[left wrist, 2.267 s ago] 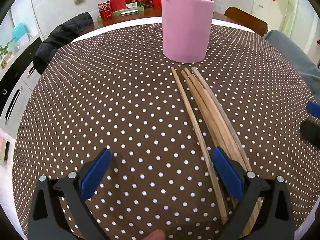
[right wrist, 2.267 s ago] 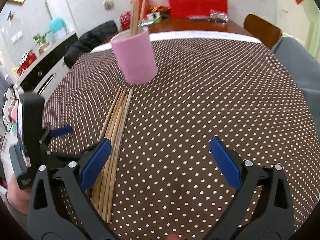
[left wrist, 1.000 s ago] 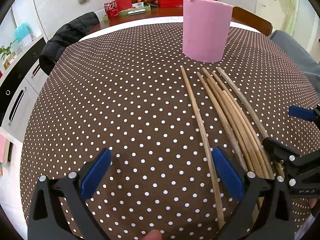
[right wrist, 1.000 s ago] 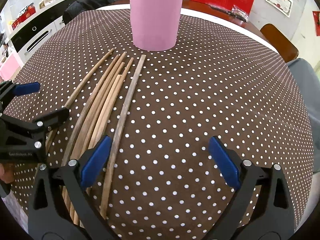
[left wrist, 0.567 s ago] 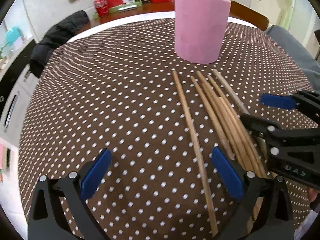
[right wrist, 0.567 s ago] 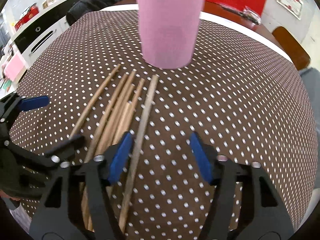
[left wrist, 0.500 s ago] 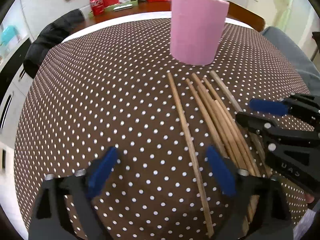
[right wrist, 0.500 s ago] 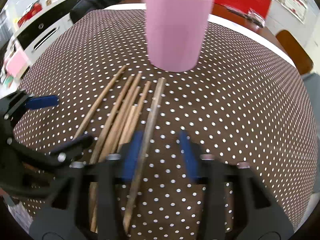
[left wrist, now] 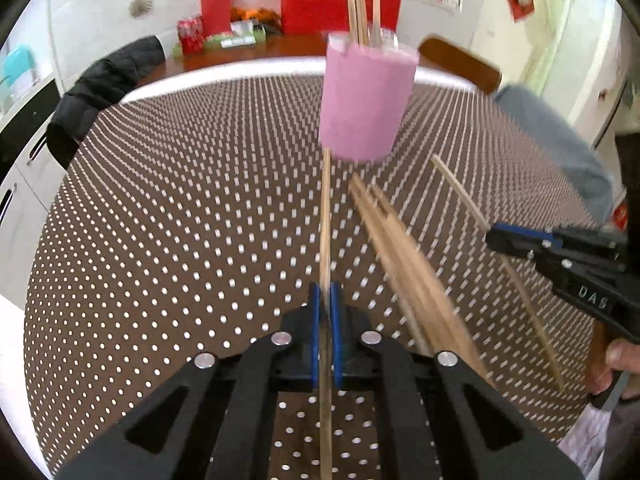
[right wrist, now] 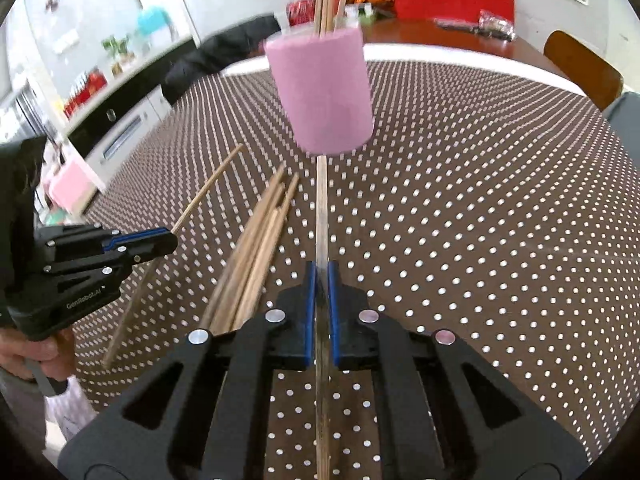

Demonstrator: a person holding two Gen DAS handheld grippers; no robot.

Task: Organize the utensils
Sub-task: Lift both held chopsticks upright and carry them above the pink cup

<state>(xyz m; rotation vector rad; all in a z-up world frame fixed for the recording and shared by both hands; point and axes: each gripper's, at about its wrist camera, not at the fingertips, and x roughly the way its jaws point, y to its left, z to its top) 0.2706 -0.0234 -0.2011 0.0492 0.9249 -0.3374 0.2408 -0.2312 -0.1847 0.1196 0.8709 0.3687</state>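
A pink cup (left wrist: 366,100) stands on the dotted tablecloth with several chopsticks upright in it; it also shows in the right wrist view (right wrist: 322,92). My left gripper (left wrist: 325,300) is shut on one wooden chopstick (left wrist: 325,216) that points toward the cup. My right gripper (right wrist: 321,280) is shut on another chopstick (right wrist: 321,204), also pointing at the cup. A bundle of loose chopsticks (left wrist: 404,264) lies on the cloth between the grippers and shows in the right wrist view (right wrist: 256,248). The right gripper appears at the right of the left wrist view (left wrist: 496,236), holding its chopstick lifted.
The round table has a brown white-dotted cloth (left wrist: 180,220). A black jacket (left wrist: 100,84) hangs over a chair at the far left. A wooden chair (left wrist: 460,60) stands behind the table. Red boxes and cans (left wrist: 192,36) sit on a far sideboard.
Both grippers went from open to shut, each on one chopstick. Both chopsticks are now lifted off the cloth, away from the bundle.
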